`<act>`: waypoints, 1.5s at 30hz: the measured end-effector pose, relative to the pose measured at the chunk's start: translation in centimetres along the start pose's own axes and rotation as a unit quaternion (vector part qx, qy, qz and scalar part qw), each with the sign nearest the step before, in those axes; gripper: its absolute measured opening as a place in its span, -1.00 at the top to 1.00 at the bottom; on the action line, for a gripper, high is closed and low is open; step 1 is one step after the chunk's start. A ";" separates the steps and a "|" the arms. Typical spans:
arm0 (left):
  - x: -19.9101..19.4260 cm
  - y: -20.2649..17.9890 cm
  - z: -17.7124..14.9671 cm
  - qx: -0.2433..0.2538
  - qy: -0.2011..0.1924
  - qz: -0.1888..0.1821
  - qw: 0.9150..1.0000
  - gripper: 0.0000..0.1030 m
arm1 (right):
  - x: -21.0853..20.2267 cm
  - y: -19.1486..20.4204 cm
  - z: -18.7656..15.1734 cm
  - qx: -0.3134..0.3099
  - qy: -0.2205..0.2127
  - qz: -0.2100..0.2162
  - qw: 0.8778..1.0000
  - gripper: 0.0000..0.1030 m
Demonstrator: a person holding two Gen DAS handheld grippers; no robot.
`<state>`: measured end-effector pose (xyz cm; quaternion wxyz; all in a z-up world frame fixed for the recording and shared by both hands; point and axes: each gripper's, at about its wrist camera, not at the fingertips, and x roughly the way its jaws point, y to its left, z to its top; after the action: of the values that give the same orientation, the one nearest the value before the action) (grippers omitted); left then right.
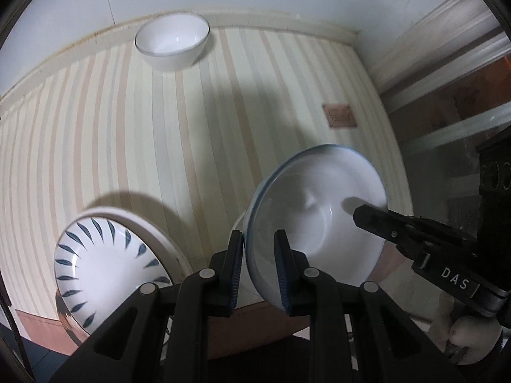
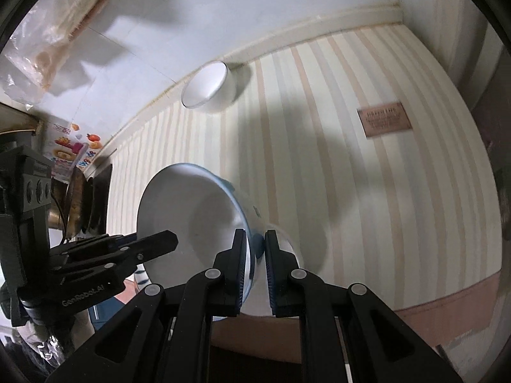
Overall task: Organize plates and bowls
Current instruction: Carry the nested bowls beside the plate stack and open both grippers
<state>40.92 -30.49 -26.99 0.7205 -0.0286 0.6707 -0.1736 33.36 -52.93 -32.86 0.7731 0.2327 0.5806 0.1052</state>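
Observation:
A white bowl with a blue rim (image 1: pixel 319 204) is held tilted above the striped tablecloth (image 1: pixel 127 127). My left gripper (image 1: pixel 259 239) is shut on its near rim, one finger inside and one outside. My right gripper (image 2: pixel 255 239) is shut on the opposite rim of the same bowl (image 2: pixel 191 210); it shows in the left wrist view (image 1: pixel 415 236) reaching in from the right. A white plate with blue leaf marks (image 1: pixel 105 268) lies at the near left on a cream plate. A plain white bowl (image 1: pixel 172 41) stands at the far edge by the wall, also in the right wrist view (image 2: pixel 207 86).
A brown label (image 1: pixel 340 115) is sewn on the cloth at the right, also in the right wrist view (image 2: pixel 385 123). The table's near edge (image 2: pixel 447 306) is close below the grippers. A plastic bag (image 2: pixel 41 54) hangs on the wall at the left.

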 end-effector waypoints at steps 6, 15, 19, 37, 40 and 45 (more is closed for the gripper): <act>2.3 -0.1 -1.0 0.003 0.028 0.012 1.000 0.66 | 2.5 -1.5 -1.4 0.011 0.028 -0.005 1.000 0.74; 4.0 -0.4 -1.6 0.011 0.051 0.025 0.998 0.66 | 4.5 -2.6 -2.6 0.019 0.051 -0.011 0.998 0.74; 4.6 -0.4 -1.7 0.012 0.060 0.032 0.998 0.66 | 4.8 -2.6 -2.8 0.020 0.056 -0.012 0.998 0.74; 5.5 -0.3 -1.8 0.016 0.062 0.043 0.997 0.66 | 6.2 -2.2 -1.9 0.019 0.072 -0.039 0.996 0.71; 5.6 -0.2 -1.8 0.017 0.063 0.044 0.997 0.66 | 6.2 -2.3 -1.9 0.019 0.072 -0.038 0.996 0.71; 5.4 -0.2 -1.9 0.015 0.065 0.042 0.997 0.66 | 6.1 -2.3 -1.8 0.020 0.072 -0.040 0.996 0.69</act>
<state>39.21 -31.85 -32.34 0.6824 0.0220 0.7140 -0.1551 33.25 -51.91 -39.51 0.7283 0.2164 0.6454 0.0790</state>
